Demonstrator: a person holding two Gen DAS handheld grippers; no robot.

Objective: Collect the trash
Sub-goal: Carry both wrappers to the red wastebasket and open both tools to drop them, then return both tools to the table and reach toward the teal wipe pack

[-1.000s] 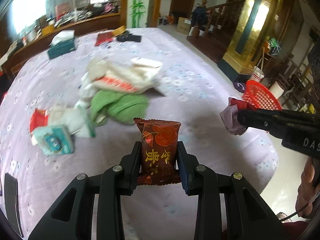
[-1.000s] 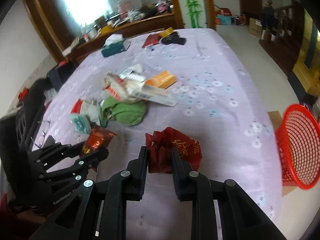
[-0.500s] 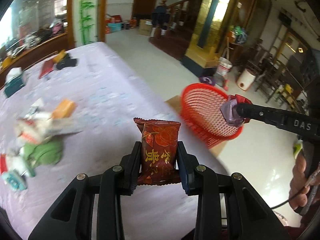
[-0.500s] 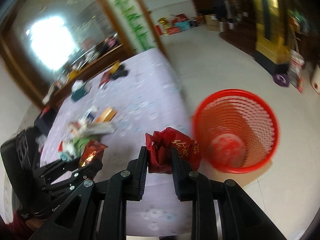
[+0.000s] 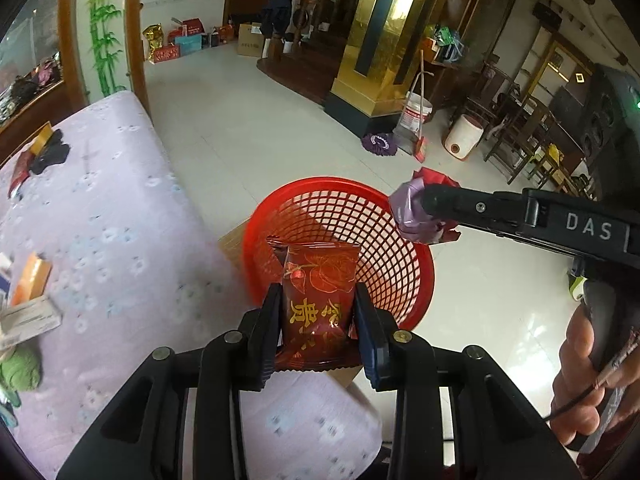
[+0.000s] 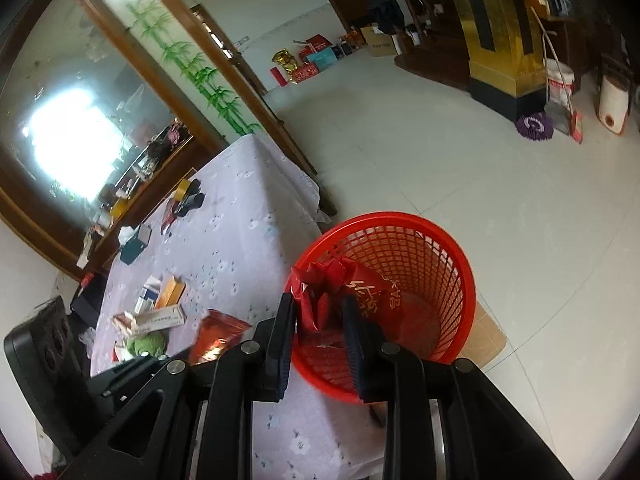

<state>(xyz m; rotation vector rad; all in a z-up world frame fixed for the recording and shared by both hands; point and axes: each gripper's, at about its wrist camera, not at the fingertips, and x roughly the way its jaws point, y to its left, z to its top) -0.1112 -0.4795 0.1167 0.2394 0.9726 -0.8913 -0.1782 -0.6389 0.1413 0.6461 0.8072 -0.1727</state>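
Pale tiled floor fills the room, and beside it a table under a lilac flowered cloth (image 5: 120, 248) occupies the left of both views. Item one, the red mesh basket (image 5: 340, 216), stands on the floor at the table's corner, frame centre in the left view and lower centre in the right view (image 6: 440, 264), on a flat piece of cardboard (image 6: 486, 336). Item two, a dark red snack packet with gold characters (image 5: 318, 304), is upright in our left gripper (image 5: 316, 320), jaws narrow and pressed on its two sides, in front of the basket's near rim. Item three, a crumpled red wrapper (image 6: 348, 288) with a silvery-lilac inner side, sits between the fingers of our right gripper (image 6: 318, 320), whose jaws are opening; in the right view it lies against the basket's near rim, and in the left view it shows at centre right (image 5: 416, 216) over the far rim. Our right hand (image 5: 592, 364) grips the handle at the lower right of the left view. Remaining litter on the cloth: a green bundle (image 6: 146, 344), an orange box (image 6: 170, 292), white cartons (image 6: 160, 318). Far end of the cloth: a teal tissue box (image 6: 134, 246). Background: a gold pillar (image 5: 384, 40), a white bucket (image 5: 414, 114), a purple mop head (image 5: 380, 144).
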